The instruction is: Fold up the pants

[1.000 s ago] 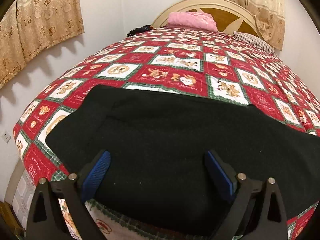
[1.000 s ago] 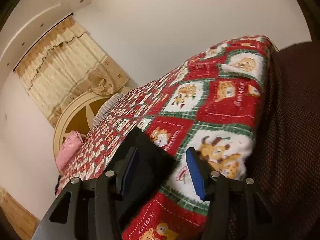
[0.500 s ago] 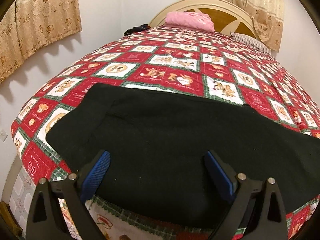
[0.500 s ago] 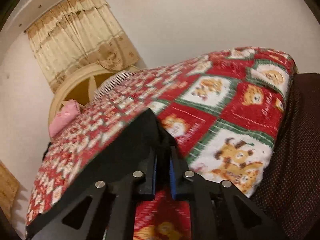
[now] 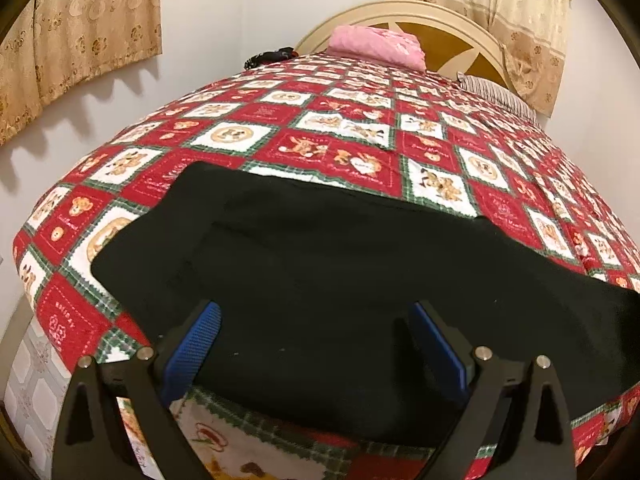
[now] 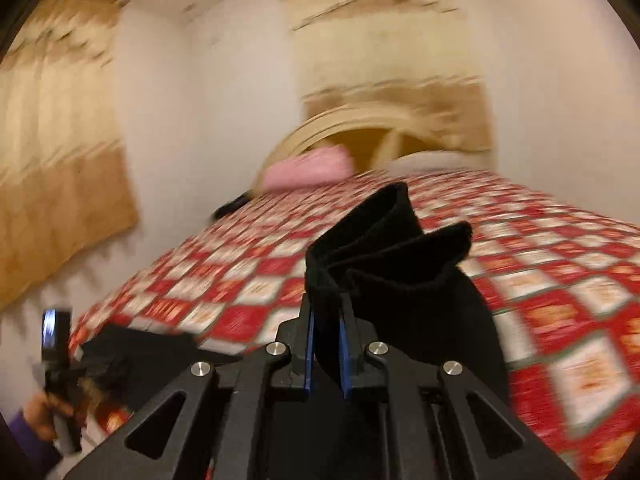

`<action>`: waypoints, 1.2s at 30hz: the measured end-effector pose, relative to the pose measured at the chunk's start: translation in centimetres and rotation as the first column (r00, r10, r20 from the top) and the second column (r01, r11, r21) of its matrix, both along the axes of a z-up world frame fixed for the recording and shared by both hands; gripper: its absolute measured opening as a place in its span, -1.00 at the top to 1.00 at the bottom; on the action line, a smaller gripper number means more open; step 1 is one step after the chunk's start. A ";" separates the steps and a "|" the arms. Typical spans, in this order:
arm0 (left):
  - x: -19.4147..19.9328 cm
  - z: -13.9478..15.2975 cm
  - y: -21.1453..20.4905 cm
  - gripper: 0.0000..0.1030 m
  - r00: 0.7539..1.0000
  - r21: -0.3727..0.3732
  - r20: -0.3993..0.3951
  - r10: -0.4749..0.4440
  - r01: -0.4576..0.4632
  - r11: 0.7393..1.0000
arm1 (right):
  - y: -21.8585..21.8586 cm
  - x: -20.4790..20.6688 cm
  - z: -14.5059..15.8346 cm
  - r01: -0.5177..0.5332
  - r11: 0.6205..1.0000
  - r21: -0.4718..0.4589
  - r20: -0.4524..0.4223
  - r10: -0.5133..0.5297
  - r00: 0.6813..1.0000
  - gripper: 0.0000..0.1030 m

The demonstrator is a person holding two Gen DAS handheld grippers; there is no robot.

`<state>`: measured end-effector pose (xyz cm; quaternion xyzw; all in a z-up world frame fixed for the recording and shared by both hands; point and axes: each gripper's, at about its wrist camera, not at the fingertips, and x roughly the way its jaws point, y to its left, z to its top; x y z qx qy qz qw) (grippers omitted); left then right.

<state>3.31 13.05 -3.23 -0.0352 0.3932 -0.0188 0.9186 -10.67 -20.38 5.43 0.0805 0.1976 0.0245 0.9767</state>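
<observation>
We see the black pants [image 5: 340, 280] spread flat on the quilt [image 5: 352, 136], w/ our left tongs [image 5: 316, 344] spread wide apart just over the near edge, pads not touching cloth. Our right tongs [image 6: 326, 344] are clamped on a bunched pants end [image 6: 384, 256], lifted off the quilt; that view is blurred.

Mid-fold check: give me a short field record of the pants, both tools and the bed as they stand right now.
pants: black pants spread flat across the near end of the bed
pants end: lifted off the quilt, bunched in folds
right tool: shut on the pants end
left tool: open, over the pants, gripping nothing
bed cover: red, white and green patchwork quilt
far end: pink bundle by the headboard
right wrist view: blurred
</observation>
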 end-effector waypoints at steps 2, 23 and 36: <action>-0.1 0.1 0.4 -0.90 1.000 -0.004 0.004 0.007 -0.007 1.000 | 3.5 1.5 -2.5 -0.094 0.996 0.000 -0.053 0.094 0.994 0.80; 0.3 -0.8 0.3 -0.91 1.000 0.029 0.007 -0.013 0.013 0.999 | 13.6 1.4 -10.3 -0.267 0.903 -0.337 -0.179 0.217 0.960 0.77; 0.0 -0.1 -0.5 -0.91 0.999 0.024 0.016 -0.042 0.042 0.999 | 8.3 2.3 -4.2 -0.307 0.951 -0.024 -0.072 0.304 0.950 0.46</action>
